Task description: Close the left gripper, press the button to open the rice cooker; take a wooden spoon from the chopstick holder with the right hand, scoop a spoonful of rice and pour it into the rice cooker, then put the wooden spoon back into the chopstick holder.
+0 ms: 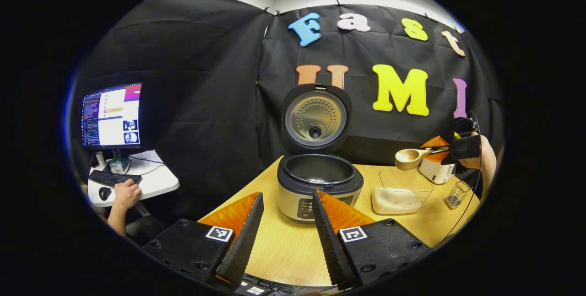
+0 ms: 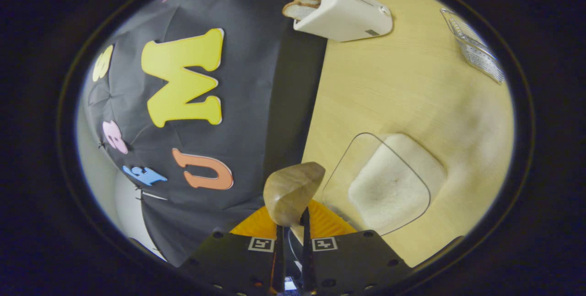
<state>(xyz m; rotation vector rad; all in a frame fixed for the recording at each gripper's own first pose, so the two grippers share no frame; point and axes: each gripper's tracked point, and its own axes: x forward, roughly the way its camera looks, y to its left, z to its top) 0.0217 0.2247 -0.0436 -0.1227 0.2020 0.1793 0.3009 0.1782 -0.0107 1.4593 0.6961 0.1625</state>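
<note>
Pinching the wooden spoon point(image 2: 293, 191), the right hand-held gripper point(image 2: 293, 241) is nearly closed.

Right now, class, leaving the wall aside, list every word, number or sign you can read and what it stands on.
None can be read.
Rice cooker front panel: marks too small.
Toaster side: print blurred.
Square tag on the left tongs: coded pattern, no words.
Monitor: too small.
</note>
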